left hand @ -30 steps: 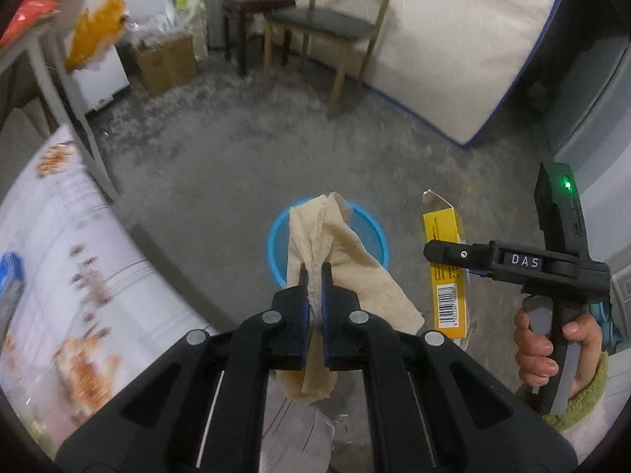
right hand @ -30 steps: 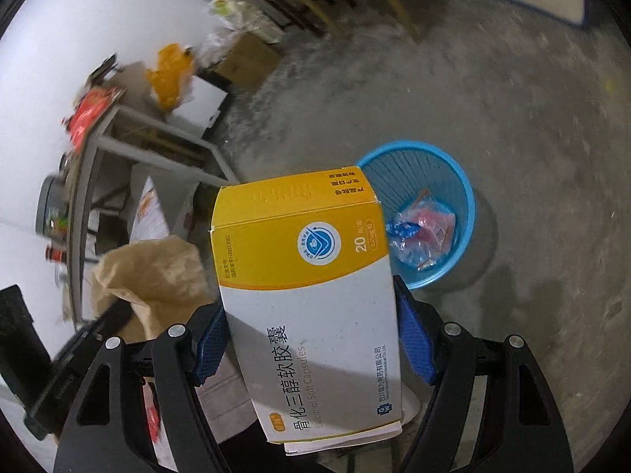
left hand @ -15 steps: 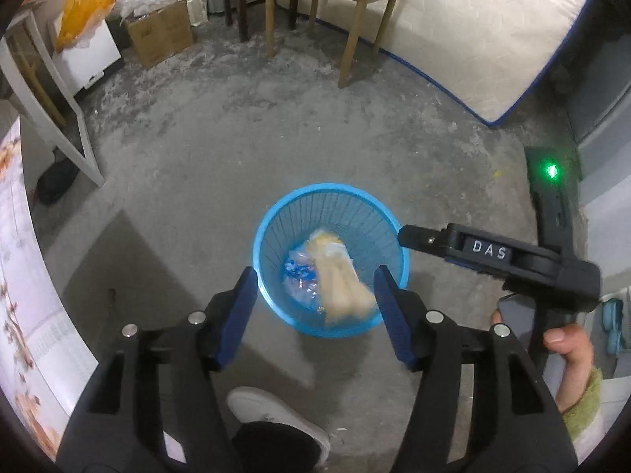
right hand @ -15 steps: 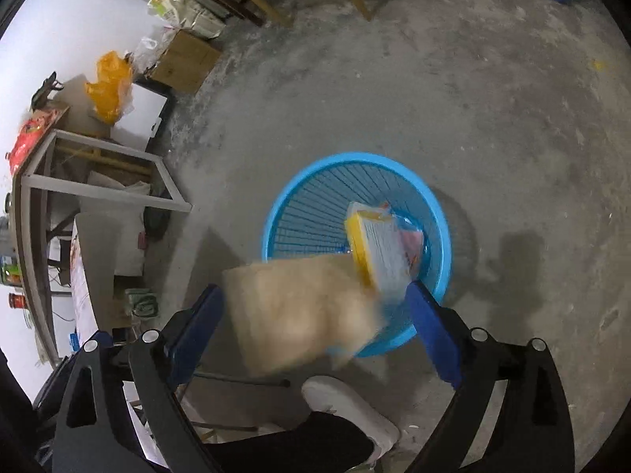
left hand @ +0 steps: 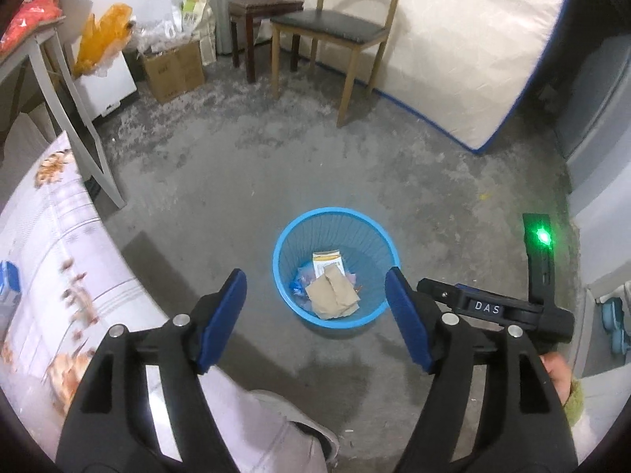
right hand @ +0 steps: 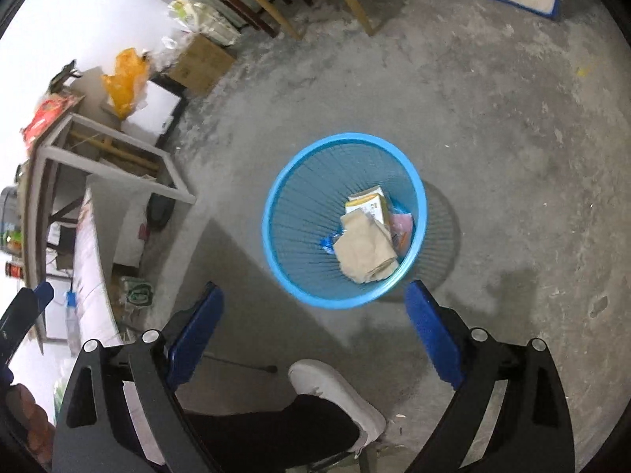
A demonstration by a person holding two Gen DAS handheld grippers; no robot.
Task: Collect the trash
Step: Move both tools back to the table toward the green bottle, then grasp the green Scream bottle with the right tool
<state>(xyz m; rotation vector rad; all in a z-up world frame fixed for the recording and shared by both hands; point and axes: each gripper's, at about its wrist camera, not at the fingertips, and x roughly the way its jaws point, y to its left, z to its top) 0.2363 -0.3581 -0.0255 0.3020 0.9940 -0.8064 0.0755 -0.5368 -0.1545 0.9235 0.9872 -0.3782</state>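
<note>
A blue plastic waste basket point(left hand: 284, 244) stands on the concrete floor, also in the right wrist view point(right hand: 276, 197). Inside it lie a brown paper bag point(left hand: 331, 291), a yellow and white medicine box point(left hand: 327, 262) and plastic wrappers; the bag point(right hand: 364, 250) and box point(right hand: 366, 203) show in the right wrist view too. My left gripper point(left hand: 315, 315) is open and empty above the basket. My right gripper point(right hand: 313, 331) is open and empty, held above the basket's near side; its body shows in the left wrist view point(left hand: 493, 307).
A table with a flowered cloth point(left hand: 47, 260) is at the left. A wooden chair point(left hand: 335, 27), a dark stool point(left hand: 260, 4), a cardboard box point(left hand: 173, 67) and a mattress point(left hand: 453, 39) stand at the back. The person's white shoe point(right hand: 335, 390) is near the basket.
Both grippers opened and let go: the paper bag and the medicine box fell into the basket. Both grippers have since lifted and pulled back a little.
</note>
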